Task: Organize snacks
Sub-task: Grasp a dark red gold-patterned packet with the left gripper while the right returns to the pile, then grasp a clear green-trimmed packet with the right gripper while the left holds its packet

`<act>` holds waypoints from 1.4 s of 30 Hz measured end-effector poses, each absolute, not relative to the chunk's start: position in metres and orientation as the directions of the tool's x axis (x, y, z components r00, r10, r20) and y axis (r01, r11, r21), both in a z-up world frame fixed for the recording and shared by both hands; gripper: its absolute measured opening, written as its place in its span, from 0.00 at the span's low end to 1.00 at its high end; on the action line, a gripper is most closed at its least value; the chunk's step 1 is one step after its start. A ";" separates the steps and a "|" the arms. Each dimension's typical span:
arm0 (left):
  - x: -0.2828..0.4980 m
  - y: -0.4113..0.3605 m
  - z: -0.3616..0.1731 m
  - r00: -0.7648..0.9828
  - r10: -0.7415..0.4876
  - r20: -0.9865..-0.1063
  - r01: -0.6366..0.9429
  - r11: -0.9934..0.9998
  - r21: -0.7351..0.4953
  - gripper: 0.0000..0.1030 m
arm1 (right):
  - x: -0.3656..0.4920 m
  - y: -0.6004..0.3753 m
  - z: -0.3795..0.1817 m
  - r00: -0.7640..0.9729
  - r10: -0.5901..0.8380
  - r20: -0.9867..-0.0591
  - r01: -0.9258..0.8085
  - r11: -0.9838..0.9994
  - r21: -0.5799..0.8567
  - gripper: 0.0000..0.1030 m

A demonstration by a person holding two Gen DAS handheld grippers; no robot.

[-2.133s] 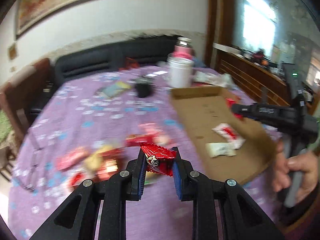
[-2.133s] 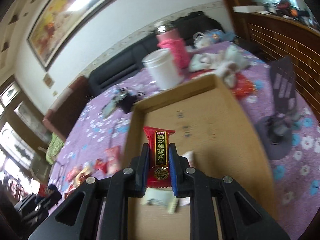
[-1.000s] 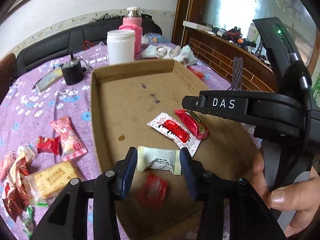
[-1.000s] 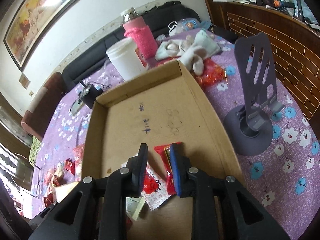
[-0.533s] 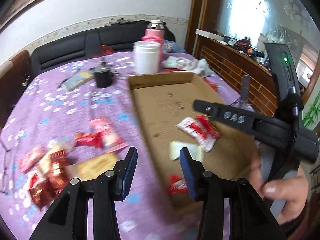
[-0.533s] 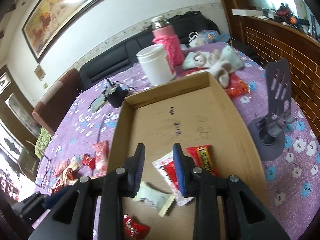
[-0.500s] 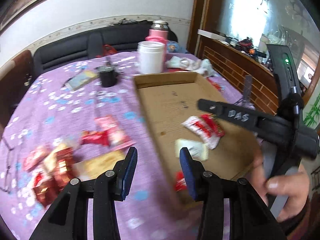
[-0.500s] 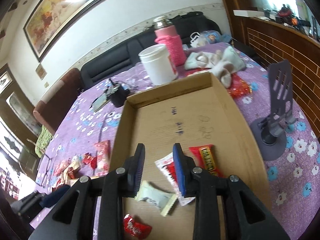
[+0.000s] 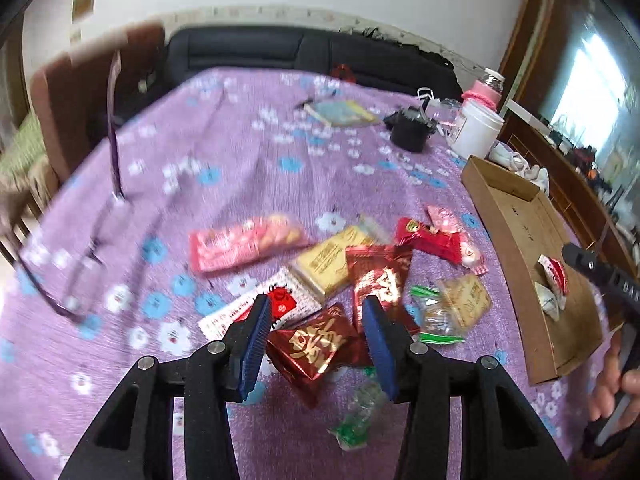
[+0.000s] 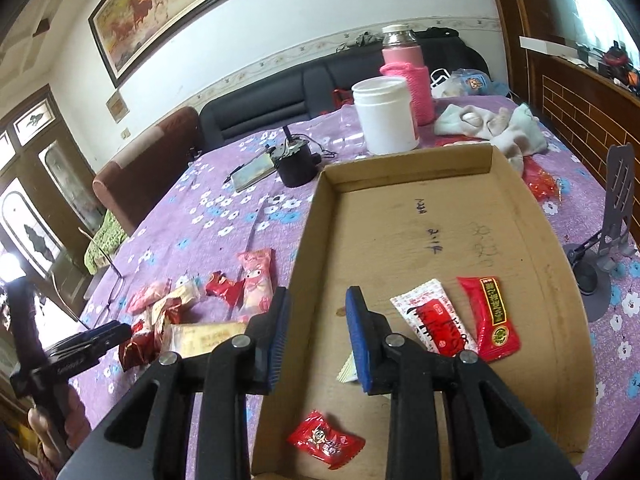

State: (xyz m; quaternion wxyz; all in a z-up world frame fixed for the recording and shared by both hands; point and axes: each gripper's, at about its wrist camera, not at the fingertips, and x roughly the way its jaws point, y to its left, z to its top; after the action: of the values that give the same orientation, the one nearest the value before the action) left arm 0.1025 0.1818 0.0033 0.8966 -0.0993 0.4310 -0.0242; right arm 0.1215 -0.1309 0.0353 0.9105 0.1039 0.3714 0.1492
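My left gripper [image 9: 317, 300] hangs over the snack pile on the purple cloth, jaws opening. Between its pads, without touching them, shows a red foil packet with a gold character [image 9: 316, 344] lying on the cloth. Around it lie a yellow biscuit pack [image 9: 328, 264], a pink packet [image 9: 244, 246] and another red foil pack [image 9: 380, 280]. My right gripper [image 10: 317, 292] stands open and empty above the left wall of the cardboard box [image 10: 408, 168]. Inside the box lie a red candy [image 10: 326, 442], a white-and-red sachet [image 10: 434, 320] and a red sachet [image 10: 490, 318].
Behind the box stand a white jar [image 10: 386, 114] and a pink flask [image 10: 404, 72], with crumpled cloths [image 10: 492, 128] to their right. A grey phone stand [image 10: 612, 240] is right of the box. Spectacles [image 9: 92, 240] lie left of the pile. A hand [image 9: 616, 384] holds the right gripper.
Both grippers let go of their red packets, which now lie in the box. The left gripper then swung left from the box to the snack pile. The right gripper drifted to the box's left wall.
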 end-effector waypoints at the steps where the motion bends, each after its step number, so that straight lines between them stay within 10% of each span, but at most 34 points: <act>1: 0.105 0.183 -0.001 0.608 -0.142 -0.782 -0.044 0.977 -0.211 0.48 | 0.121 -0.130 0.035 0.678 0.350 -0.647 -0.196 0.934 0.300 0.27; 32: 0.099 0.159 -0.023 0.529 -0.046 -0.848 0.074 0.997 -0.007 0.67 | 0.114 -0.117 0.035 0.660 0.387 -0.644 -0.245 0.921 0.302 0.27; 36: 0.098 0.157 -0.021 0.542 -0.032 -0.840 0.070 0.998 0.007 0.40 | 0.113 -0.114 0.035 0.655 0.394 -0.645 -0.257 0.919 0.300 0.27; 42: 0.102 0.176 -0.015 0.556 -0.045 -0.830 -0.006 0.998 -0.058 0.38 | 0.110 -0.103 0.033 0.623 0.444 -0.644 -0.305 0.896 0.322 0.33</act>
State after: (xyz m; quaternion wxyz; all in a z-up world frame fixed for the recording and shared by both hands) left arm 0.1024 0.1764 -0.0155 0.8817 -0.0271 0.4708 -0.0109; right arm 0.1100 -0.1033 0.0329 0.8962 0.0910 0.3806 0.2089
